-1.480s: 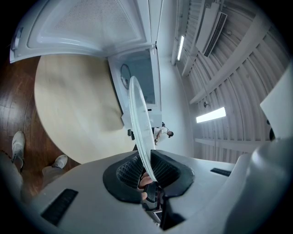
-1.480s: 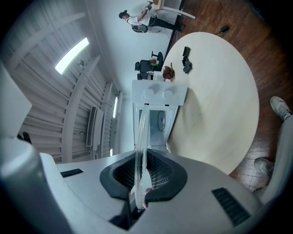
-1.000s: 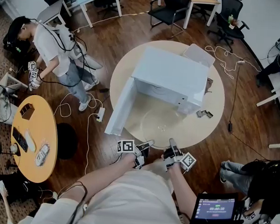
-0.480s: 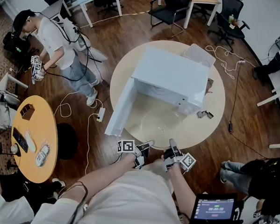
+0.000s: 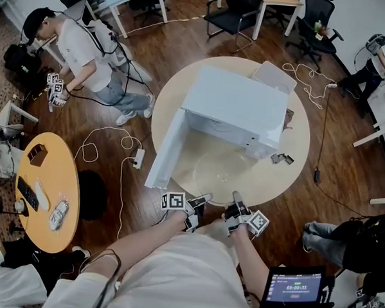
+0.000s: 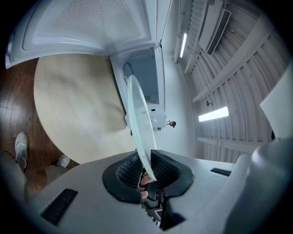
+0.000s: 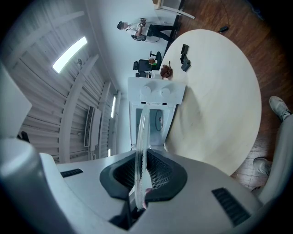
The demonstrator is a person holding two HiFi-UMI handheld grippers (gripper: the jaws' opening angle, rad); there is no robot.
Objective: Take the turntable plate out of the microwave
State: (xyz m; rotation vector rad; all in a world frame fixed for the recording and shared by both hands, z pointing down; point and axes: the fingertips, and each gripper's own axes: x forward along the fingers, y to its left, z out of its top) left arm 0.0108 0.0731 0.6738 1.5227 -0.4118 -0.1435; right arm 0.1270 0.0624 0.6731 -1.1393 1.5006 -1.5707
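The round table (image 5: 288,165) offers a bare front stretch between the appliance and the person, which looks the safest place to set glass down. The white microwave (image 5: 237,104) stands on it with its door (image 5: 162,152) swung wide on the left, so I would bring the load straight toward the person and let nothing drift toward that door. The turntable plate (image 5: 219,166) is already outside the cavity, roughly level over the table in front of the opening. Whether it rests on the top or hangs just above it, I cannot tell. It is clear glass, hard to see against the pale surface. The left gripper (image 5: 203,199) pinches its near rim and the right gripper (image 5: 236,199) pinches the same rim just beside it. With 2 grips on 1 side, the far edge probably wants to sag, so both hands should travel together at equal height, with no twist between them. The ribbed pads (image 6: 128,170) bite only a narrow strip of rim, so move slowly and release only once the glass lies flat
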